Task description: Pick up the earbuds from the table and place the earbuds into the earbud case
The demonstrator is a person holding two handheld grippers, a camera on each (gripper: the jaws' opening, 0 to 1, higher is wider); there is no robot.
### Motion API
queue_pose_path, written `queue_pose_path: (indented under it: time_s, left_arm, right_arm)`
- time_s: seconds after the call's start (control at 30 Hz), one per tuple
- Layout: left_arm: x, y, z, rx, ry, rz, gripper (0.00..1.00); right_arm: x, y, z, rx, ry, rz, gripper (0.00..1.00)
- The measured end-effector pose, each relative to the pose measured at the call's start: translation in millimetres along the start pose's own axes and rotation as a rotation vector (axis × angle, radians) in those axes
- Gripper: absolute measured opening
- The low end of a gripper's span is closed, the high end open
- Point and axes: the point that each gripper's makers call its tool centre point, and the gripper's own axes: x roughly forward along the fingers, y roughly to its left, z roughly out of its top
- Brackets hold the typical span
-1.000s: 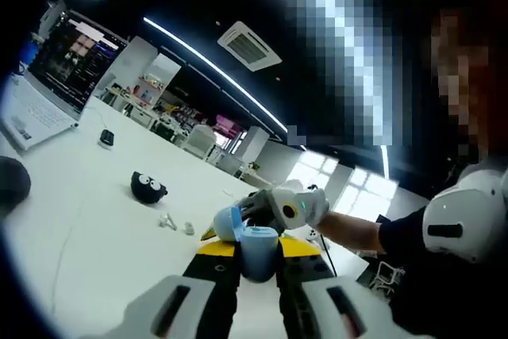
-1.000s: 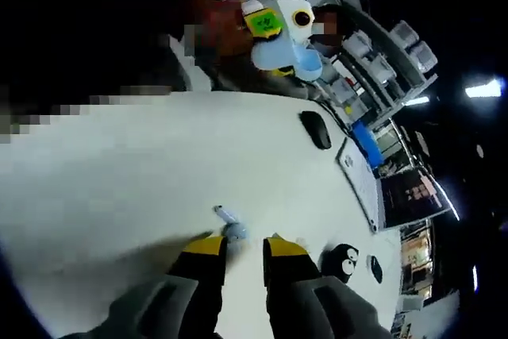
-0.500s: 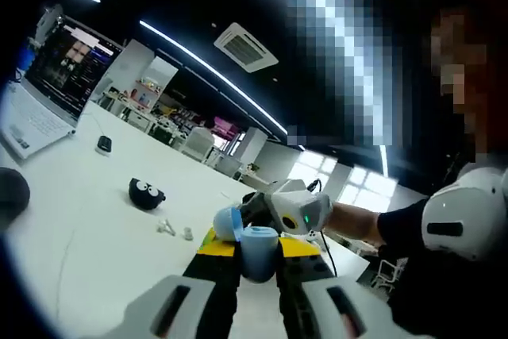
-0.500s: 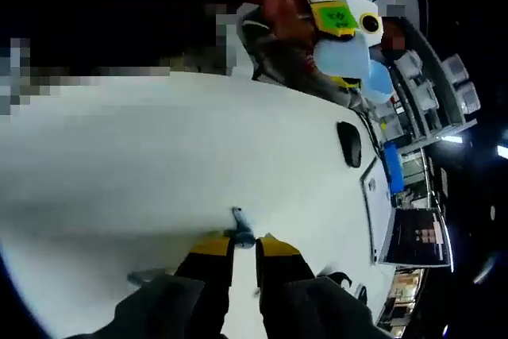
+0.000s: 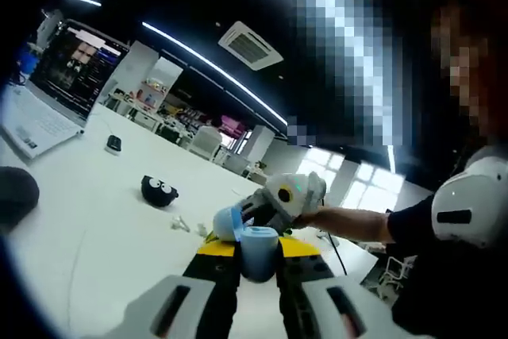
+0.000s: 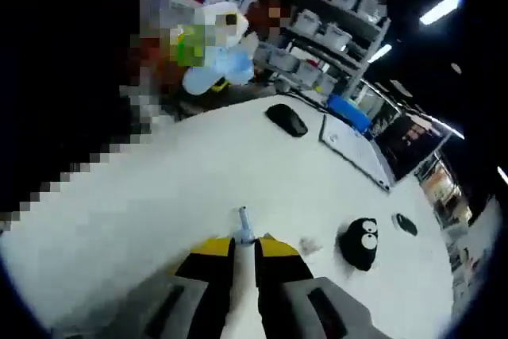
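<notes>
Now | left hand-held gripper (image 5: 259, 250) clamps open earbud case (image 5: 252, 244) | right hand-held gripper (image 6: 244, 245) pinches earbud (image 6: 244, 226)

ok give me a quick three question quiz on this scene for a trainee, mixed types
1. True or false: the right tool is shut on an earbud.
2. Multiple choice: what does the left tool hold? A) a mouse B) the open blue earbud case C) a laptop
3. Fill in: beside the black toy with eyes, a second ____ lies on the white table.

Key: 1 true; 2 B; 3 earbud.
</notes>
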Motion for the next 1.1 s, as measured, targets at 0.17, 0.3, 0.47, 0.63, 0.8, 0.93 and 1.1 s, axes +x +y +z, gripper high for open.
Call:
queue_pose_path:
  time_s: [0.17, 0.3, 0.47, 0.63, 0.8, 0.93, 1.1]
  left_arm:
    - [3.9, 6.7, -8.0, 0.019, 0.019, 0.015, 0.19]
    - [8.3, 9.5, -11.7, 0.020, 0.025, 0.016, 0.19]
    - [9.2, 9.3, -9.7, 0.023, 0.018, 0.006, 0.19]
    - [12.7, 8.7, -7.8, 0.036, 0.021, -0.005, 0.19]
    - [30.4, 6.2, 1.1, 0.068, 0.022, -0.028, 0.19]
    - [34.8, 14.6, 5.6, 0.087, 0.032, -0.030, 0.19]
    - [46.3, 8.9, 3.2, 0.083, 0.055, -0.074, 0.19]
  right_arm:
    - [-17.5, -18.0, 50.5, 0.486, -0.320, -0.024, 0.10]
    - [-33.4, -40.9, 64.3, 0.887, -0.572, 0.001, 0.10]
    - [-33.7, -53.6, 41.6, 1.069, -0.596, -0.030, 0.10]
    - [-33.3, -52.4, 43.7, 1.098, -0.615, -0.033, 0.10]
    - [-27.6, -45.8, 58.6, 1.134, -0.657, 0.007, 0.10]
    - [-26.4, -38.8, 60.4, 1.149, -0.665, 0.031, 0.10]
    - [-28.0, -27.6, 72.6, 1.145, -0.687, 0.097, 0.10]
